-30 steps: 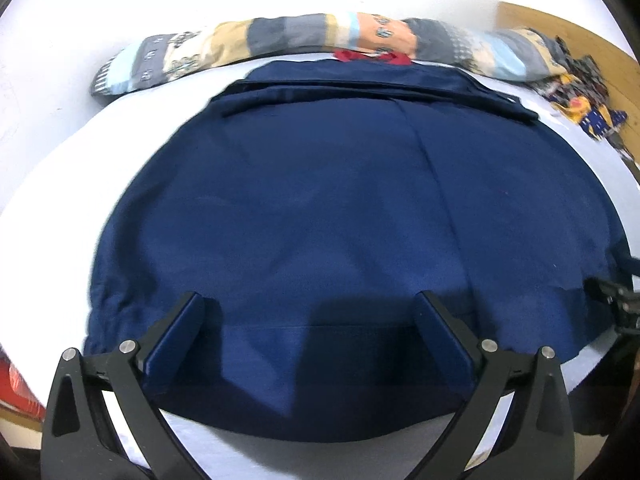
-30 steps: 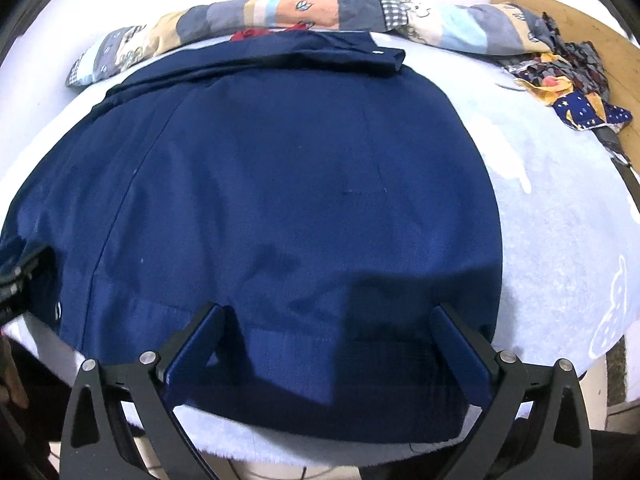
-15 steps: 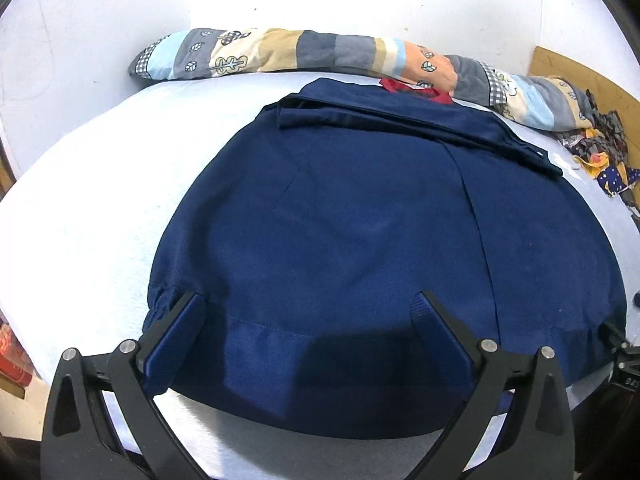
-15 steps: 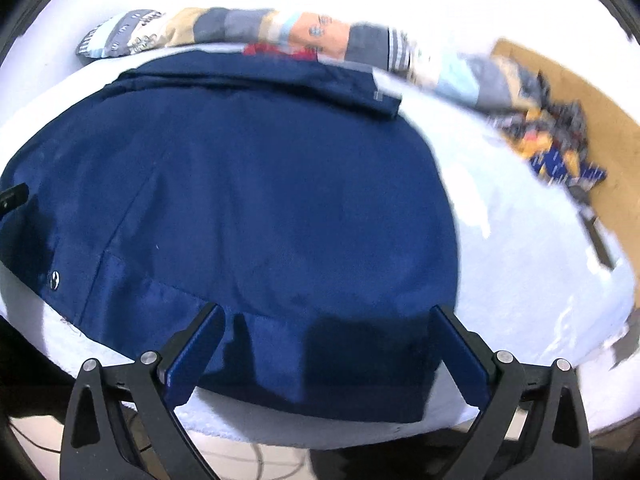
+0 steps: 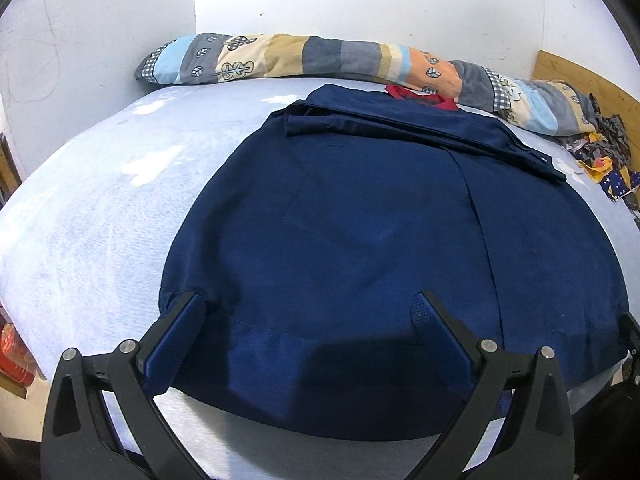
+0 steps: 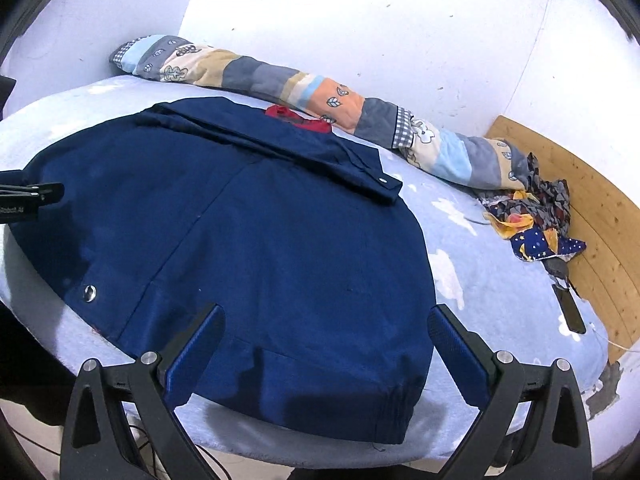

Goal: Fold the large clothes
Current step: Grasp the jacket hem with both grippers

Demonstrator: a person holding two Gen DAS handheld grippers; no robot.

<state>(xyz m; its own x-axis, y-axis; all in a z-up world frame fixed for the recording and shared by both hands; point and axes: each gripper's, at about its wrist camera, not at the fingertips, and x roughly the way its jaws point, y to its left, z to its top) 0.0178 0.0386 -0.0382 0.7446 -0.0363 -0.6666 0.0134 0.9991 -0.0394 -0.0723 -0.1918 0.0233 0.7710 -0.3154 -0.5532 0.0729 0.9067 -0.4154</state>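
Observation:
A large navy garment [image 5: 380, 232] lies spread flat on the light blue bed [image 5: 92, 216], with a folded band and a red collar lining [image 5: 420, 96] at its far end. My left gripper [image 5: 308, 320] is open over the near hem, its left finger by the hem's left corner. In the right wrist view the same garment [image 6: 260, 240] shows a metal snap [image 6: 89, 293] near the hem. My right gripper [image 6: 326, 340] is open over the hem's right part, its right finger just past the garment's right edge. Neither holds cloth.
A long patchwork bolster [image 5: 320, 58] lies along the white wall behind the garment. A heap of patterned fabric scraps [image 6: 532, 220] and a dark flat object [image 6: 570, 312] lie by the wooden board [image 6: 592, 220] at right. The bed's near edge drops off under both grippers.
Both grippers have swung apart along the hem, left toward the left corner, right toward the right corner, and tilted up to show more wall. The garment has not moved.

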